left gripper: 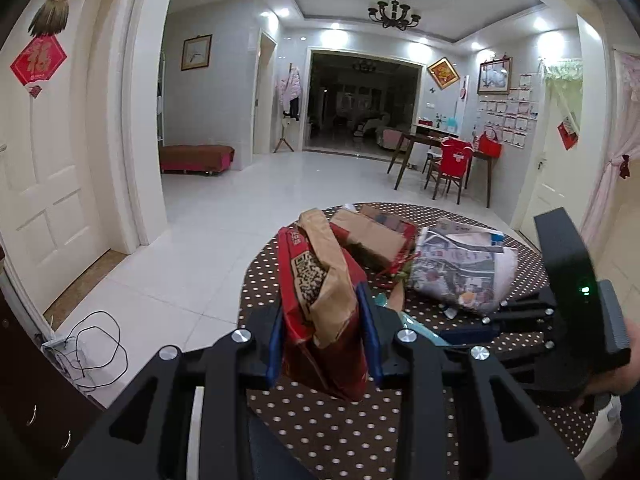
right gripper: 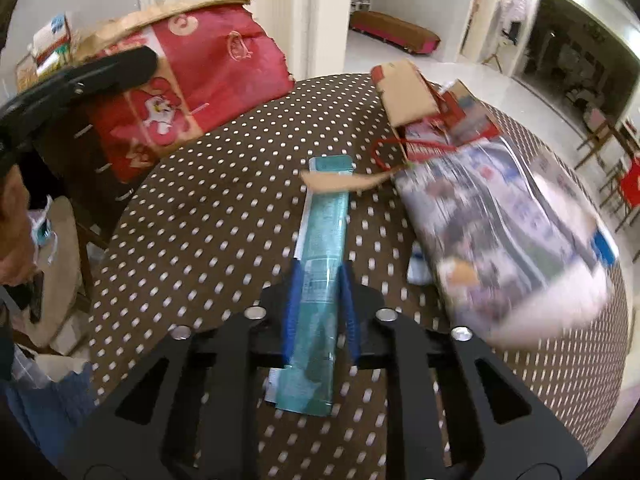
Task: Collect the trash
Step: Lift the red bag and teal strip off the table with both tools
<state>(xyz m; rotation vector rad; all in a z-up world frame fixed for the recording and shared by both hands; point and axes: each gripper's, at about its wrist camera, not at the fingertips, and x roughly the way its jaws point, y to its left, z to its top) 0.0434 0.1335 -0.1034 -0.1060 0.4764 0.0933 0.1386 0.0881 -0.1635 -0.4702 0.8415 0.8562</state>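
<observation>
Currently I record both tools engaged over the round table with the brown, white-dotted cloth (right gripper: 224, 216), which I take as my landmark. My left gripper (left gripper: 324, 334) is clamped on a flattened red cardboard carton with a torn brown inner face (left gripper: 320, 296), held clear of the cloth at the table's near-left edge. My right gripper (right gripper: 318, 312) has its blue pads (right gripper: 290, 312) closed against the sides of a long, flat teal paperboard box (right gripper: 322, 264), which lies along the middle of the table. I cannot tell whether the box has left the cloth.

Remaining trash on the table: a loose strip of torn brown card (right gripper: 344, 182) lies across the far end of the teal box; just right of it sits a crumpled, glossy printed paper bundle (right gripper: 508, 240); beyond that, at the far side of the table, a torn brown-and-red carton with red cord (right gripper: 416, 112). A small white item under the bundle's near edge is too blurred to identify.

Judgement on the step in hand: the grip sits near the box's near end, so the long far end may droop or swing. I would lift straight up and slowly, letting the card strip slide off. I would keep the box level, hold clear of the paper bundle, and keep the left carton steady meanwhile.
</observation>
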